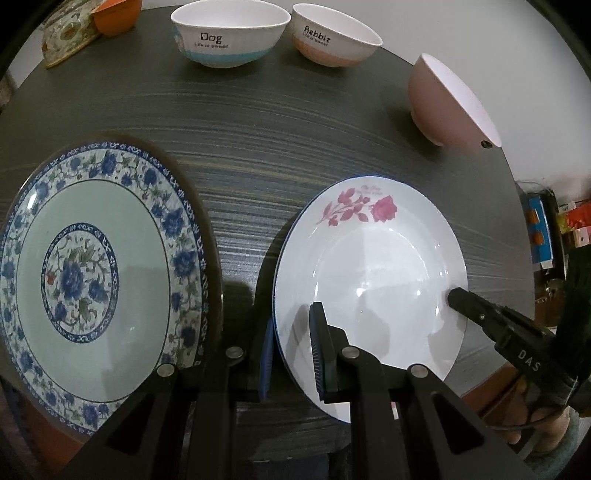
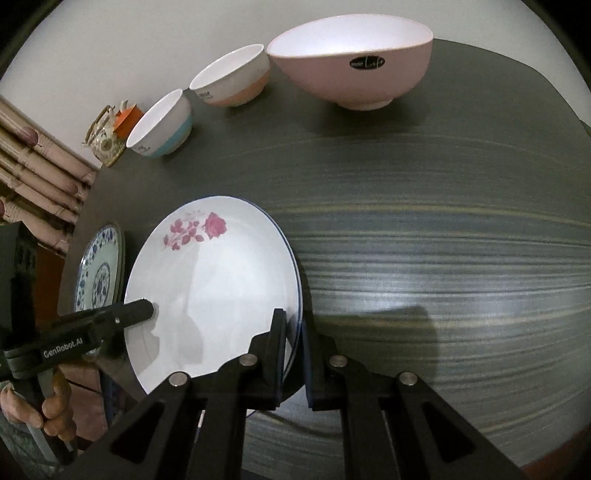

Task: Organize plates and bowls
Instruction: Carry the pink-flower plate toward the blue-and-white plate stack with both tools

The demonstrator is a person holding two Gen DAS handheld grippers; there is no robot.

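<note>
Dark grey, streaked wood grain covers the bench (image 2: 443,229), which carries all the crockery. Largest of the dishes is the blue-flowered plate (image 1: 96,277), lying at the near left edge of the bench. Just beside it, to its right, the white plate with a pink rose (image 1: 369,266) is gripped at two places on its rim: the left tool (image 1: 291,350) pinches its near left edge, one pad above and one below, and the right tool (image 2: 293,332) is pressed together on the opposite edge. A thin blue rim shows just under this plate; whether it is a second plate I cannot tell.

Further back stands the plain pink bowl (image 2: 351,62), well apart from the plates. Behind it in a row sit the bowl marked "Rabbit" (image 1: 332,37) with a peach base and the bowl marked "Dog" (image 1: 229,35) with a blue base, both upright. An orange cup (image 1: 116,16) is at the far left corner.
</note>
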